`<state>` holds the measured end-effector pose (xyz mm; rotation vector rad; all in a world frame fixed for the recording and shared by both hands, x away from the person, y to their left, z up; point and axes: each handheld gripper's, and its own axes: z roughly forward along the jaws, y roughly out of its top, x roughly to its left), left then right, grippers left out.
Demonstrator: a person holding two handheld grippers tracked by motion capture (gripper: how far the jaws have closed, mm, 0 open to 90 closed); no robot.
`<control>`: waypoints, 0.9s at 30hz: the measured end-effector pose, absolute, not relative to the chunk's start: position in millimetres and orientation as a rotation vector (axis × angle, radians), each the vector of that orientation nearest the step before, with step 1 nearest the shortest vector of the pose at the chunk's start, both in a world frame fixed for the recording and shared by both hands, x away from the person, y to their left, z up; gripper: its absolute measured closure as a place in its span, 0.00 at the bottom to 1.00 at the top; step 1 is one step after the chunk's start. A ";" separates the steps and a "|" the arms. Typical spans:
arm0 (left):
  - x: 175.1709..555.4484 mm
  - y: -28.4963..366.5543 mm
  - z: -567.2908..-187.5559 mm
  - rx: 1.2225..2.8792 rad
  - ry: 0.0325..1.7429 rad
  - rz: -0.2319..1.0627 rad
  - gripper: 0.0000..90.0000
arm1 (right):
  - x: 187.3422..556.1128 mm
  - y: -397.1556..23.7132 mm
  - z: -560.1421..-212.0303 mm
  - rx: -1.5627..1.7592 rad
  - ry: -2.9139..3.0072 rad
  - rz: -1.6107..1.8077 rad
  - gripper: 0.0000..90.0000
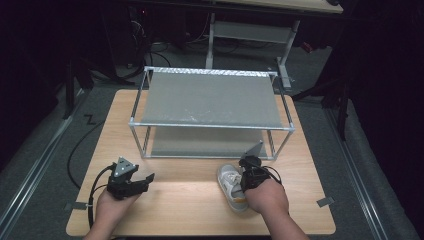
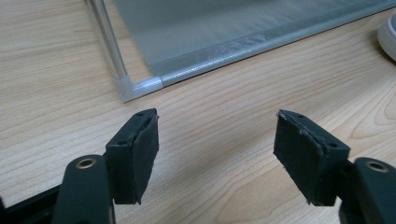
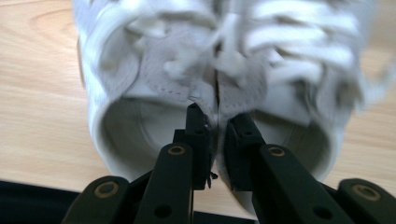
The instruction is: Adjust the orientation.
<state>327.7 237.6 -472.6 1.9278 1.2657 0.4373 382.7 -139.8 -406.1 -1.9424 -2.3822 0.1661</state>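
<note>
Two jaws of my right gripper (image 3: pixel 217 122) pinch the shoe's (image 3: pixel 140 70) tongue between them; my left gripper (image 2: pixel 217 154) stands released over bare tabletop (image 2: pixel 219 121), rack (image 2: pixel 140 87) ahead.

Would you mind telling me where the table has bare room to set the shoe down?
Bare wood lies between the left gripper and the shoe, in front of the rack. The rack's top shelf is bare too. It is crowded at the right gripper, shut on the shoe's tongue.
</note>
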 end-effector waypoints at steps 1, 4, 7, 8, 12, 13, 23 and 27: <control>327.9 237.6 -472.8 1.927 1.266 0.437 0.35 | 383.1 -142.8 -404.2 -1.951 -2.392 0.167 0.91; 328.2 237.1 -473.2 1.926 1.271 0.436 0.35 | 383.2 -148.9 -402.8 -1.948 -2.406 0.163 0.90; 327.9 236.4 -473.0 1.928 1.268 0.436 0.35 | 381.9 -153.8 -405.0 -1.922 -2.460 0.181 0.90; 327.7 236.1 -473.1 1.929 1.265 0.439 0.35 | 380.6 -158.0 -408.1 -1.902 -2.452 0.183 0.87; 328.0 236.2 -473.8 1.930 1.268 0.435 0.35 | 378.2 -164.0 -407.5 -1.917 -2.412 0.134 0.79; 328.0 236.0 -474.0 1.934 1.266 0.434 0.35 | 377.5 -165.3 -406.6 -1.924 -2.402 0.125 0.79; 328.1 236.1 -474.2 1.935 1.266 0.432 0.35 | 375.3 -158.3 -400.9 -1.892 -2.486 0.122 0.92; 328.1 235.8 -474.4 1.936 1.264 0.431 0.35 | 379.7 -159.4 -390.9 -1.926 -2.481 0.086 0.92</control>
